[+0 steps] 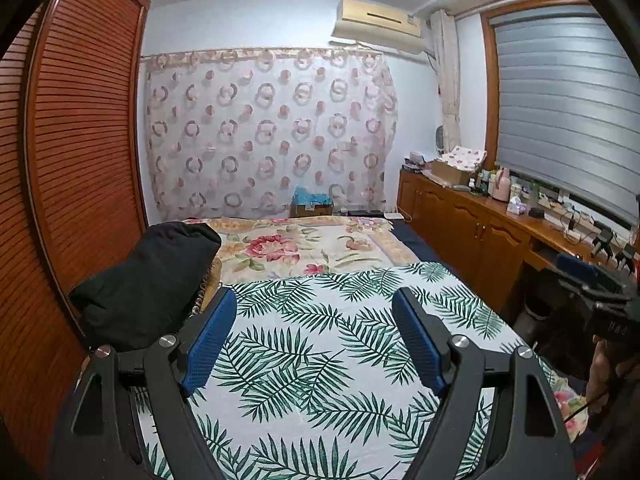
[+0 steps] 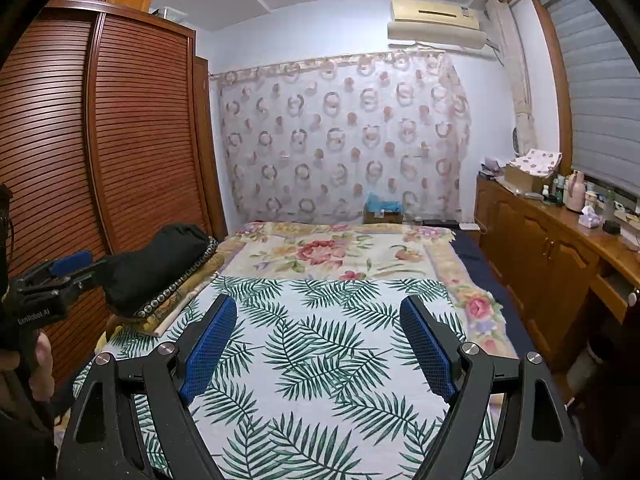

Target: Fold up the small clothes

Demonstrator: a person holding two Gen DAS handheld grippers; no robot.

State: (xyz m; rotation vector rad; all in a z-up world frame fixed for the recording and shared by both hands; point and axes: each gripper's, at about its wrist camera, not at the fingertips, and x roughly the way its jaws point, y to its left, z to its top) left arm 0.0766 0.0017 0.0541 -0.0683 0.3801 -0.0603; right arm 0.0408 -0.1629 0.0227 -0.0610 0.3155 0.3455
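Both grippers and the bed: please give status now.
Left gripper open, empty. Right gripper open, empty. Black bundle on bed's left edge, untouched. Palm-leaf sheet bare between the grippers; nothing in the way.

My bedroom: brown louvred wooden wardrobe (image 2: pixel 100 132) on my left, pale blue walls, sheer circle-patterned curtain (image 1: pixel 272 132) on the far wall, cream air conditioner (image 1: pixel 378 24) above it, long cluttered wooden sideboard (image 1: pixel 472 224) under grey window blinds (image 1: pixel 568 108) on my right.
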